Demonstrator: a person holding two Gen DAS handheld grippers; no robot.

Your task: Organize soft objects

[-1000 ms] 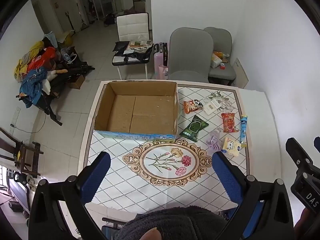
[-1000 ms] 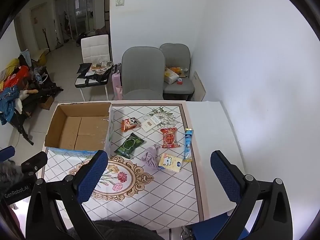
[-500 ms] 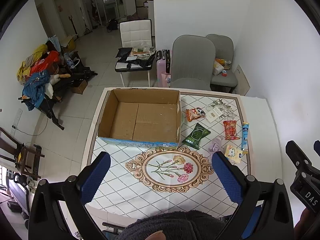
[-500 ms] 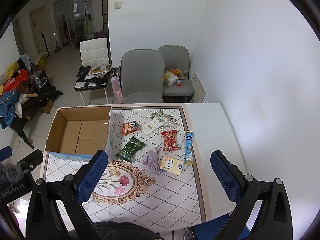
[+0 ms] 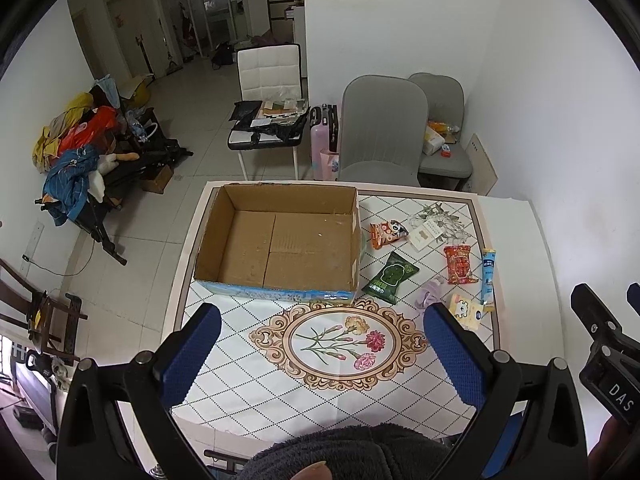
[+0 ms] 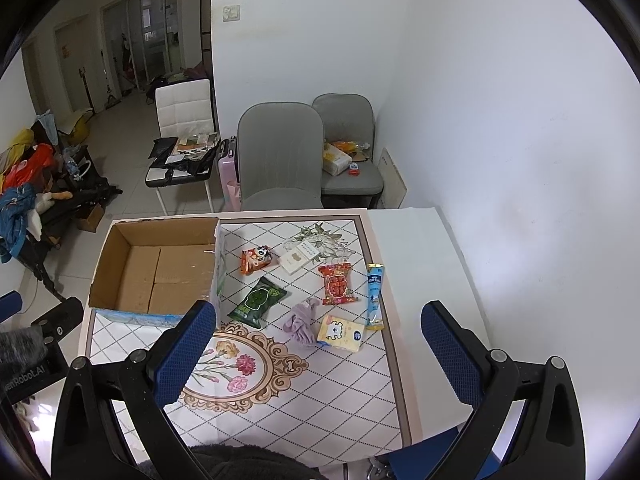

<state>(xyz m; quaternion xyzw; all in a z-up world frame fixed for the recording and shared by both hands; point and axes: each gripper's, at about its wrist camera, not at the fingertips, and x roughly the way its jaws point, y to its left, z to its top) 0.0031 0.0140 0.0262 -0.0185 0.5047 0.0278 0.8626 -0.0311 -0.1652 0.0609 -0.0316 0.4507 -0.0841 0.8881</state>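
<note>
On the table (image 6: 416, 264), lower your wide-open right gripper (image 6: 316, 350) straight onto the sock (image 6: 301, 322); the left gripper (image 5: 320, 354) is open too.

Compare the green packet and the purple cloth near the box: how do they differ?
The green packet is a flat, sealed, printed pouch; the purple cloth is a crumpled, plain bundle. The green packet lies closer to the cardboard box, the purple cloth closer to the yellow packet. Both rest untouched on the table.
</note>
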